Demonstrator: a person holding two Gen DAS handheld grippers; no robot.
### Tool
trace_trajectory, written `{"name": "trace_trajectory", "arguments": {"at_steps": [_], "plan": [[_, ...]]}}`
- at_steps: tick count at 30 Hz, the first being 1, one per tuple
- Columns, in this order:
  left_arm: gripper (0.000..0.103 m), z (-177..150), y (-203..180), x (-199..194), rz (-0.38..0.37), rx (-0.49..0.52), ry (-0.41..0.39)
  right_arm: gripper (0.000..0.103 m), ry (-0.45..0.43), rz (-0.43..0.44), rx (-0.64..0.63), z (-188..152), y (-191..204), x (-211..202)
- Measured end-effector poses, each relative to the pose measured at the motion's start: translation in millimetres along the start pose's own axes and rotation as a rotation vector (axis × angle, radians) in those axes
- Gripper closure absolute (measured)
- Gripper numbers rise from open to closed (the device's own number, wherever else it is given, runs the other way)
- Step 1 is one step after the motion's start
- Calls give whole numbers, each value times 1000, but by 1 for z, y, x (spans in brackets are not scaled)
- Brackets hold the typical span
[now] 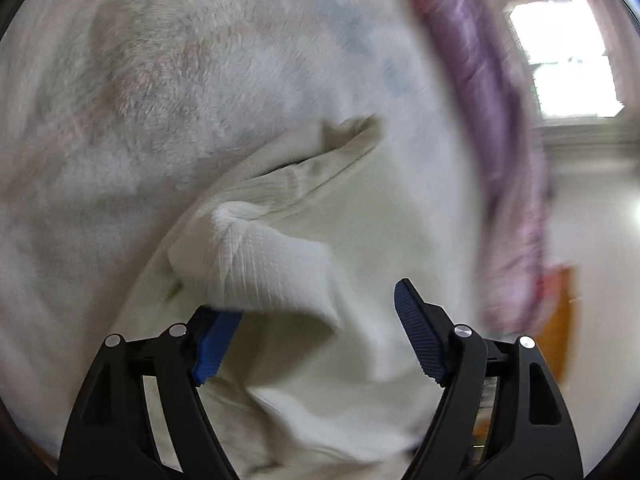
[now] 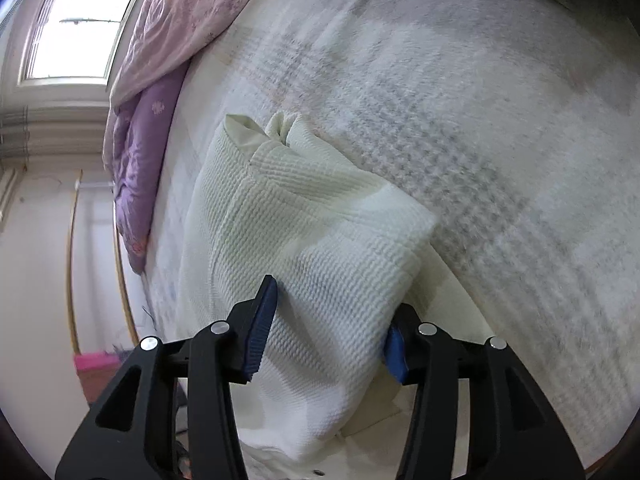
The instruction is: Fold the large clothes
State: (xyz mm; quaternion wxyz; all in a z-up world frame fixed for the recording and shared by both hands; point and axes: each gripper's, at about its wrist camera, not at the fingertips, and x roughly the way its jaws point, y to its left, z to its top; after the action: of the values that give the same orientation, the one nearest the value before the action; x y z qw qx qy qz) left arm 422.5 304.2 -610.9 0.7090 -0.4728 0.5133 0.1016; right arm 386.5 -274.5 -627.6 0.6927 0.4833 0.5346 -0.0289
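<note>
Left gripper: jaws spread wide, with a ribbed cuff of the cream garment draped over the tip of one blue pad so that the tip is hidden; the other pad stands clear of the cloth. Whether the cuff is caught or merely resting on the pad cannot be told. Right gripper: jaws spread, a waffle-knit fold of the garment lying between them; one pad is largely covered by the fold's edge, and neither pad visibly presses the cloth. The lower hem is cut off by the frame in both views. The garment lies on the bed, whose pale fleecy blanket is motion-blurred in the left wrist view, its pattern hard to make out. Bare blanket extends beyond the garment's far edge and to one side. Along the bed's other side a purple quilt bunches beside the garment's edge. Beyond it a bright window is overexposed, with no detail visible.
</note>
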Motion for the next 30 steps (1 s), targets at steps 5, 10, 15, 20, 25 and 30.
{"name": "trace_trajectory", "arguments": {"at_steps": [5,10,15,20,25,30], "plan": [[98,-2,-6,-2,106,87,66,99,-3,-64,-116,-6,15,-27],[98,-18,-8,-51,129,164,46,99,36,-67,-199,-30,21,-67],[93,-31,15,-36,230,140,66,98,97,-115,-186,-38,-18,-51],[70,-35,37,-2,336,120,89,86,170,-193,-208,-32,-32,-7],[32,-55,24,-32,267,84,4,43,198,-194,-172,-35,-22,-33],[27,-98,17,-36,166,100,33,41,272,-53,-76,-64,-28,-38]]}}
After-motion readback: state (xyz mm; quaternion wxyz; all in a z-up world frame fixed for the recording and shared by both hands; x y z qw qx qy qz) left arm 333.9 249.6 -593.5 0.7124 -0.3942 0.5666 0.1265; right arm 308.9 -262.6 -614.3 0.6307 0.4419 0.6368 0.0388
